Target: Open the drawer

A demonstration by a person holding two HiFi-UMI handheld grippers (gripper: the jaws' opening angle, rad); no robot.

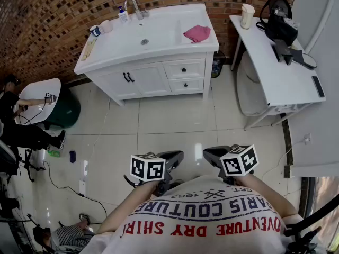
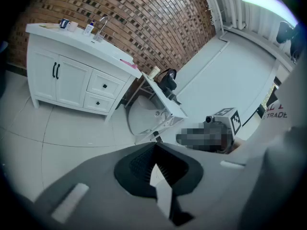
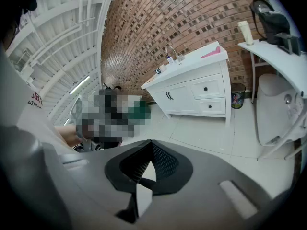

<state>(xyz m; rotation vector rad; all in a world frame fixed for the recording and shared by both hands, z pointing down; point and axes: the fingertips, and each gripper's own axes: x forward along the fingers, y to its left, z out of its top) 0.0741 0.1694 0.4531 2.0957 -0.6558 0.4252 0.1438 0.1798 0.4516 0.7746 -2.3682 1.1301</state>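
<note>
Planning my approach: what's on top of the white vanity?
On the vanity: a pink cloth, faucet, small bottle and cup. The drawers are shut, contents hidden.

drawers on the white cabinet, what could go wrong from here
The left gripper and right gripper both have their jaws shut, so they could just bump the small knob on the upper drawer. The lower drawer sits right beneath, so it may be easy to catch the wrong one.

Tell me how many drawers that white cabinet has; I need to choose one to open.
2. Both sit on the right side of the cabinet, beside the double doors: an upper drawer and a lower drawer directly beneath it, both shut. None seem hidden.
</note>
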